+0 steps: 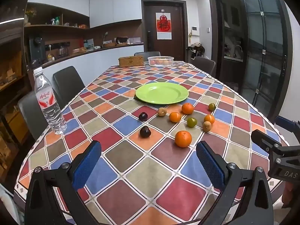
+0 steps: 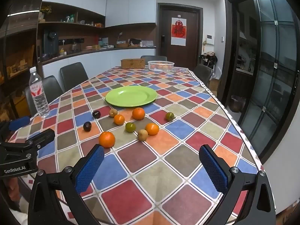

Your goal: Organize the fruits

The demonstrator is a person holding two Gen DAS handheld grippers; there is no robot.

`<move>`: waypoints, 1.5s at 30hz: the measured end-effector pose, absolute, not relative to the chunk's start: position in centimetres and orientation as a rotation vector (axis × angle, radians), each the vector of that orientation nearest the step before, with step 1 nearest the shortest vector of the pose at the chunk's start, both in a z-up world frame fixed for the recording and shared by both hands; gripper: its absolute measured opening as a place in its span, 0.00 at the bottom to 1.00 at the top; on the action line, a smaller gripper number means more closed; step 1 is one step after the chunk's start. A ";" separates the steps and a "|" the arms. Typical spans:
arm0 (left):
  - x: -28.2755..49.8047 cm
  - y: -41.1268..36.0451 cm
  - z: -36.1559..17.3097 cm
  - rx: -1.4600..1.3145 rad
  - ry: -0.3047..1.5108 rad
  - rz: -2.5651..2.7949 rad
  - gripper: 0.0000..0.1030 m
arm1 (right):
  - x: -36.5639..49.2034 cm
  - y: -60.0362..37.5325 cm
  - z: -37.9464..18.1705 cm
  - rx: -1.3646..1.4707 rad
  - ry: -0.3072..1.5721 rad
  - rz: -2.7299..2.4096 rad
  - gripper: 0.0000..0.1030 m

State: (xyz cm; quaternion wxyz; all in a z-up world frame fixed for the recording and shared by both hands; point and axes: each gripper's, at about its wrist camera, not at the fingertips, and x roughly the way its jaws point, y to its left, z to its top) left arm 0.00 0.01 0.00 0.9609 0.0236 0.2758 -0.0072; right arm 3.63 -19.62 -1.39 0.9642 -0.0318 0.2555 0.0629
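Landmark: a green plate (image 1: pixel 162 93) lay bare on the checkered tablecloth (image 1: pixel 131 176).
Fruits: all sat loose on the cloth on the near side of the plate, none on it.
Oranges: four; the largest orange (image 1: pixel 183 139) was nearest the grippers, well short of the plate.
Plums: two dark plums (image 1: pixel 145 131), near-left of the plate.
Green fruits: two small ones (image 1: pixel 191 122), near-right of the plate.
Brown fruits: two small ones (image 1: pixel 162 111), one just before the plate's rim.
Left gripper (image 1: pixel 149 161): released, blue pads spread wide, holding nothing, above the cloth short of the fruits.
Right gripper (image 2: pixel 151 164): likewise spread and holding nothing.
Water bottle (image 1: pixel 49 101): upright, far left of the plate.
White basket (image 1: pixel 160 61): beyond the plate, at the far end.
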 end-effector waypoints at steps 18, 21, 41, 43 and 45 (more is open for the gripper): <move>-0.5 -0.6 0.9 0.048 0.546 -0.015 1.00 | 3.5 -19.5 -1.4 -0.062 0.517 0.139 0.99; -0.2 -0.9 0.6 0.047 0.544 -0.015 1.00 | 2.8 -19.4 -0.8 -0.059 0.513 0.137 0.99; -0.6 -0.3 0.6 0.042 0.525 -0.024 1.00 | 3.2 -19.4 -1.1 -0.059 0.511 0.136 0.99; -0.6 -0.3 0.6 0.041 0.525 -0.026 1.00 | 3.2 -19.4 -1.1 -0.059 0.511 0.136 0.99; -0.6 -0.3 0.6 0.042 0.525 -0.024 1.00 | 3.1 -19.4 -1.0 -0.060 0.511 0.137 0.99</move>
